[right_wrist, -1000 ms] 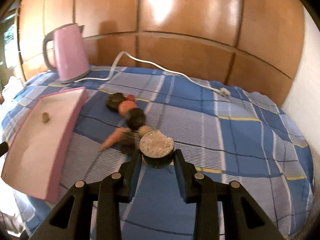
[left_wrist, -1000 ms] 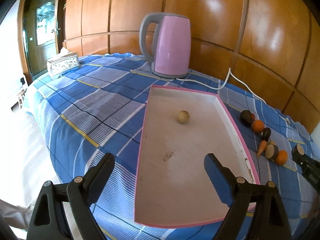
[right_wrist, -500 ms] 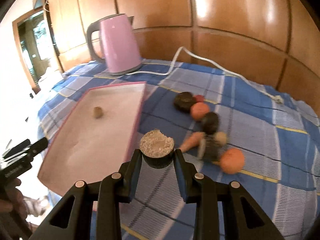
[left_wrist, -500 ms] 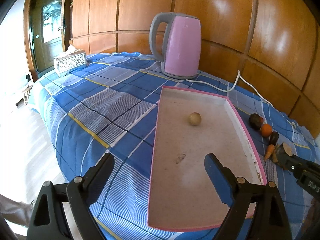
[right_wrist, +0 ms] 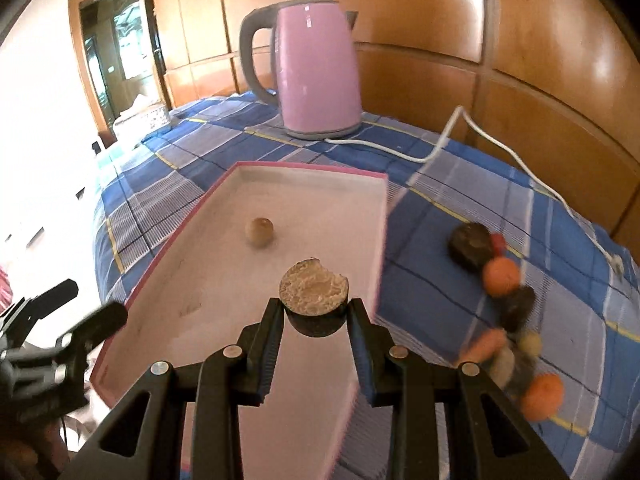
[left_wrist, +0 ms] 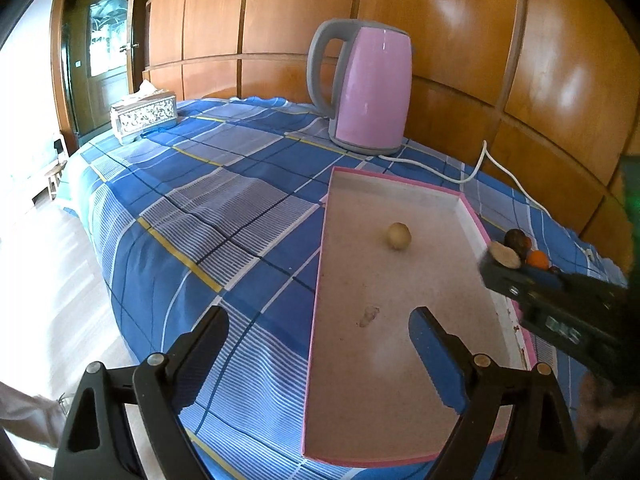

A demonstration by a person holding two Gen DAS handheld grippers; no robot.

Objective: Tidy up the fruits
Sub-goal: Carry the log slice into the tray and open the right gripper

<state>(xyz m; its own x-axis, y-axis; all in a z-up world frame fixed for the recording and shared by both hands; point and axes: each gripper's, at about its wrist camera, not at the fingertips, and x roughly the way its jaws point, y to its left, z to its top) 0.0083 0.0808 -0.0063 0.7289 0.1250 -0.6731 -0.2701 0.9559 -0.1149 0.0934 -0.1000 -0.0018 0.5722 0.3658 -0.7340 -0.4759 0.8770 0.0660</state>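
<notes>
My right gripper [right_wrist: 314,312] is shut on a dark half fruit with a pale cut face [right_wrist: 314,294] and holds it over the near right part of the pink-rimmed white tray [right_wrist: 304,184]. A small tan round fruit [right_wrist: 260,232] lies in the tray; it also shows in the left wrist view [left_wrist: 399,236]. Several more fruits [right_wrist: 500,276] lie in a row on the cloth right of the tray. My left gripper [left_wrist: 320,340] is open and empty above the tray's near left edge [left_wrist: 316,308]. The right gripper [left_wrist: 520,280] with its fruit [left_wrist: 505,255] shows at the right.
A pink kettle [left_wrist: 368,88] stands behind the tray, its white cord [right_wrist: 460,128] trailing right along the wooden wall. A tissue box [left_wrist: 144,116] sits at the far left. The blue checked cloth [left_wrist: 200,208] drops off at the left edge to the floor.
My right gripper has carried the half fruit left from the fruit row to above the tray. The left gripper has drifted left and stayed open.
</notes>
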